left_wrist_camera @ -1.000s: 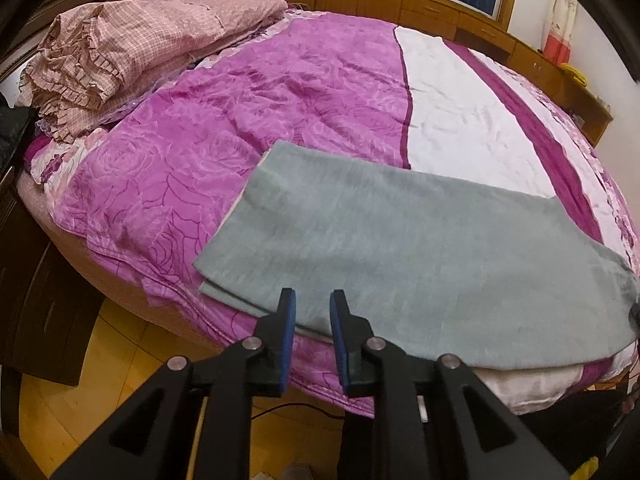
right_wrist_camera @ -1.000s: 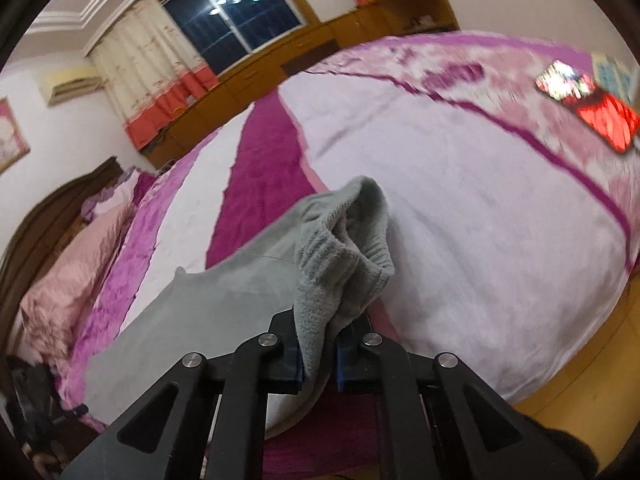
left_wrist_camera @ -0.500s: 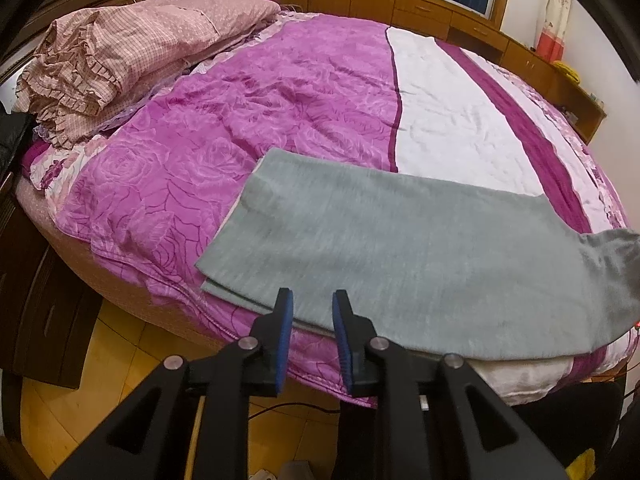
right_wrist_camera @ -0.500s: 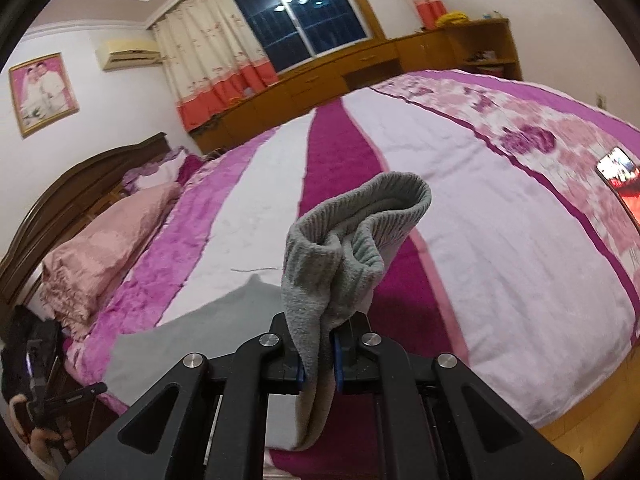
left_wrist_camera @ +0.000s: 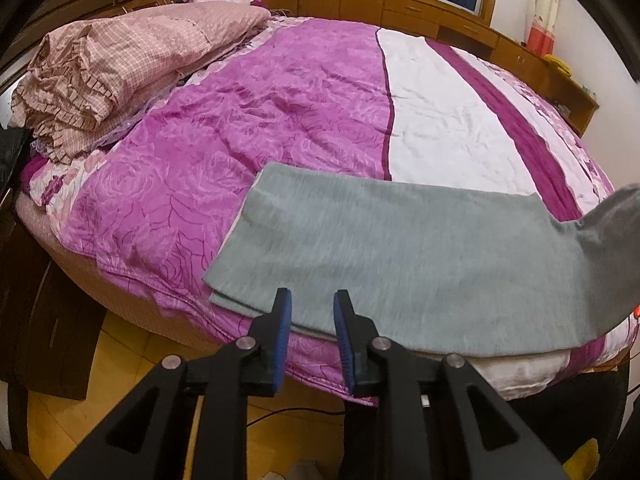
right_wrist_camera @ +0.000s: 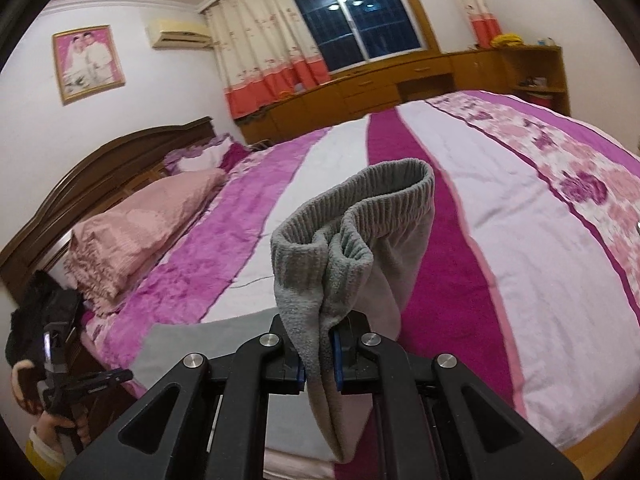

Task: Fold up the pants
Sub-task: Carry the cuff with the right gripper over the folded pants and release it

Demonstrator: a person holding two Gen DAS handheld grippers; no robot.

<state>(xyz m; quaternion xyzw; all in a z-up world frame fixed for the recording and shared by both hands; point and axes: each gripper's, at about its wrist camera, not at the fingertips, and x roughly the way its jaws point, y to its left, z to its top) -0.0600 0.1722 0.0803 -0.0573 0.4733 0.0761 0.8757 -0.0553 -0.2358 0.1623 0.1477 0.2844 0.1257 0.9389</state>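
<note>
Grey pants (left_wrist_camera: 400,260) lie flat across the near edge of the purple bedspread (left_wrist_camera: 248,128), legs doubled one on the other. Their right end (left_wrist_camera: 608,216) is raised off the bed. My right gripper (right_wrist_camera: 319,354) is shut on the ribbed waistband (right_wrist_camera: 360,208), which stands up above the jaws in a loose loop while the rest hangs below. My left gripper (left_wrist_camera: 312,294) hovers at the pants' near left hem, open by a narrow gap with nothing between its blue pads (left_wrist_camera: 282,340). It also shows at the far left in the right wrist view, left gripper (right_wrist_camera: 80,380), held by a hand.
A pink quilt and pillows (left_wrist_camera: 120,68) are piled at the headboard (right_wrist_camera: 100,176) end. Wooden cabinets (right_wrist_camera: 400,88) run under the window beyond the bed. Yellow wooden floor (left_wrist_camera: 120,360) lies below the bed edge, with a dark nightstand (left_wrist_camera: 40,320) at the left.
My right gripper has risen with the waistband, lifting that end of the pants off the bed and turning toward the headboard. My left gripper's jaws have parted slightly and it has stayed in place.
</note>
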